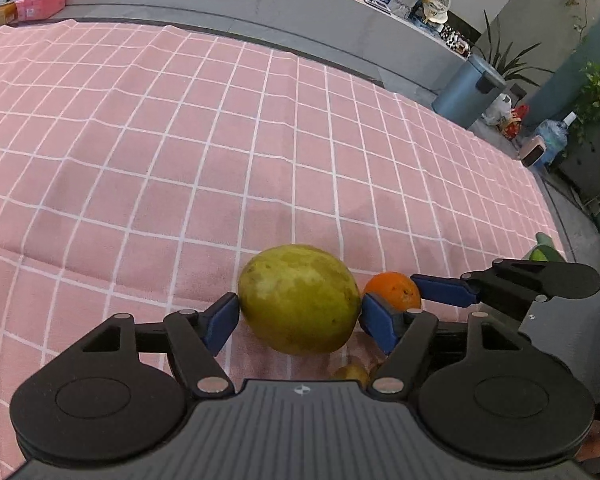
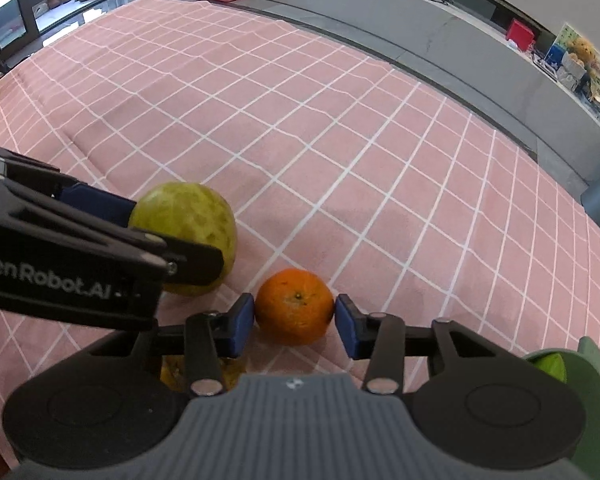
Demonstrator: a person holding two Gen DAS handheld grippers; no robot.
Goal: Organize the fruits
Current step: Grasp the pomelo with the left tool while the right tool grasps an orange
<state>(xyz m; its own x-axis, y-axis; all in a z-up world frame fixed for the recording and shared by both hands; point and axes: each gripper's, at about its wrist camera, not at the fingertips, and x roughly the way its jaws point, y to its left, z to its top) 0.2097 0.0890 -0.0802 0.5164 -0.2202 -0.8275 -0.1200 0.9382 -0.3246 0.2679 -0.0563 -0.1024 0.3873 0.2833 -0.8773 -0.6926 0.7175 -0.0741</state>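
A large green-yellow fruit (image 1: 299, 299) is bracketed by the left hand-held gripper (image 1: 299, 318), jaws spread wide, both blue pads right at its sides; whether they press cannot be told. Just beside it, on the pink checked cloth (image 1: 180, 140) over the tabletop, a small orange (image 2: 295, 306) is framed by the right hand-held gripper (image 2: 295, 325), pads at its flanks, the right one seemingly touching, no firm pinch seen.
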